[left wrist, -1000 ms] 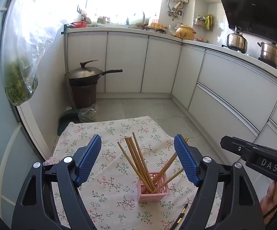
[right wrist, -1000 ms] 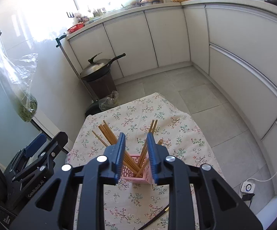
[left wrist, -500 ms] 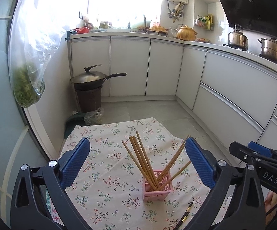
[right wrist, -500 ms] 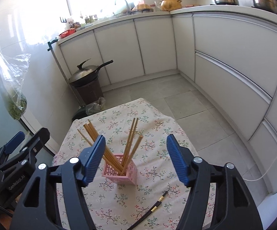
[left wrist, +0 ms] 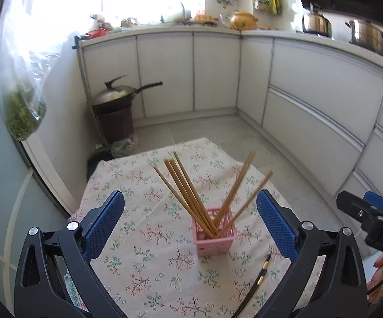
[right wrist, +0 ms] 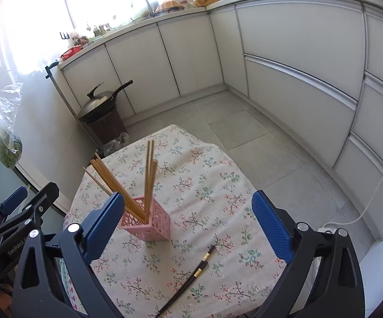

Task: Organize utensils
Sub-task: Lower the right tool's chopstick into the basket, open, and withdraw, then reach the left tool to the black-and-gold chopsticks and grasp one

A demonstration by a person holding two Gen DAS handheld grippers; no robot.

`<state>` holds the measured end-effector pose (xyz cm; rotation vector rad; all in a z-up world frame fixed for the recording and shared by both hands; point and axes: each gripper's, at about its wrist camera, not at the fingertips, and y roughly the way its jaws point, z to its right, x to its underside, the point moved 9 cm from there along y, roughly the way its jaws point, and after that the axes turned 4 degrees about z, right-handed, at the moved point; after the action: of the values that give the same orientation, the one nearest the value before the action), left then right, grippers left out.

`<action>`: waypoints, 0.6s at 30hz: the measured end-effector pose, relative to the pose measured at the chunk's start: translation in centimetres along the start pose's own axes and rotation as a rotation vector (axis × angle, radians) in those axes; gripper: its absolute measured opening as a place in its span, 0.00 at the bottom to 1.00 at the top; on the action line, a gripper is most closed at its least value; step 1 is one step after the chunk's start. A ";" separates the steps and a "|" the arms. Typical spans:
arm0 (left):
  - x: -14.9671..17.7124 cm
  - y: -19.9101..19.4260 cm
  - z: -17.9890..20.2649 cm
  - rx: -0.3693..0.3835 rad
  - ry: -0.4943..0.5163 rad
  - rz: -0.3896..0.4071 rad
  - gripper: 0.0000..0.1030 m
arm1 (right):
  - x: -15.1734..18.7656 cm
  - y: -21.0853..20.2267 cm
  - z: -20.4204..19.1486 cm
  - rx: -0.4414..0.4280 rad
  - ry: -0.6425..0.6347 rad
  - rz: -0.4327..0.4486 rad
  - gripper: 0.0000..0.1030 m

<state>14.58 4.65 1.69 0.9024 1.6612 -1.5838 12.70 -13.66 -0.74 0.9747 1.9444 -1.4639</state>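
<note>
A pink lattice holder (left wrist: 216, 238) stands on the floral tablecloth (left wrist: 149, 259) with several wooden chopsticks (left wrist: 188, 193) leaning out of it. It also shows in the right wrist view (right wrist: 149, 224), chopsticks (right wrist: 149, 175) upright. A black pair of chopsticks with gold bands (right wrist: 191, 278) lies on the cloth in front of the holder, also seen in the left wrist view (left wrist: 257, 281). My left gripper (left wrist: 190, 225) is open and empty, held above the holder's near side. My right gripper (right wrist: 187, 228) is open and empty, to the right of the holder and above the black chopsticks.
The small table's edges fall off to tiled floor (right wrist: 257, 137). White cabinets (left wrist: 310, 111) run along the back and right. A lidded wok on a brown stand (left wrist: 114, 111) sits at the back left. A bag of greens (left wrist: 21, 116) hangs at left. A white cable (right wrist: 371, 198) lies right.
My right gripper has opened wide from nearly shut and drawn back to the right of the holder. My left gripper has opened wider and pulled back and up.
</note>
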 end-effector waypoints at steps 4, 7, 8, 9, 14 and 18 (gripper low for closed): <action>4.0 2.2 3.0 0.104 0.078 -0.165 0.93 | 2.5 0.2 3.0 0.028 0.045 -0.041 0.92; 8.1 4.0 6.3 0.228 0.127 -0.319 0.93 | 5.4 0.7 6.2 0.058 0.090 -0.111 0.92; 9.4 4.5 7.3 0.255 0.144 -0.366 0.93 | 6.5 0.9 7.4 0.071 0.107 -0.137 0.92; 10.8 5.2 8.3 0.278 0.162 -0.410 0.93 | 7.6 1.1 8.6 0.085 0.124 -0.162 0.92; 15.9 8.8 11.6 0.330 0.131 -0.620 0.93 | 12.8 1.7 14.0 0.149 0.232 -0.258 0.92; 17.9 11.4 13.6 0.332 0.084 -0.720 0.93 | 14.1 1.7 16.3 0.109 0.360 -0.317 0.92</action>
<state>14.44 -7.95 -20.13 0.5411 1.9409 -2.3814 5.11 -25.66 -17.01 1.0755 2.3870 -1.6720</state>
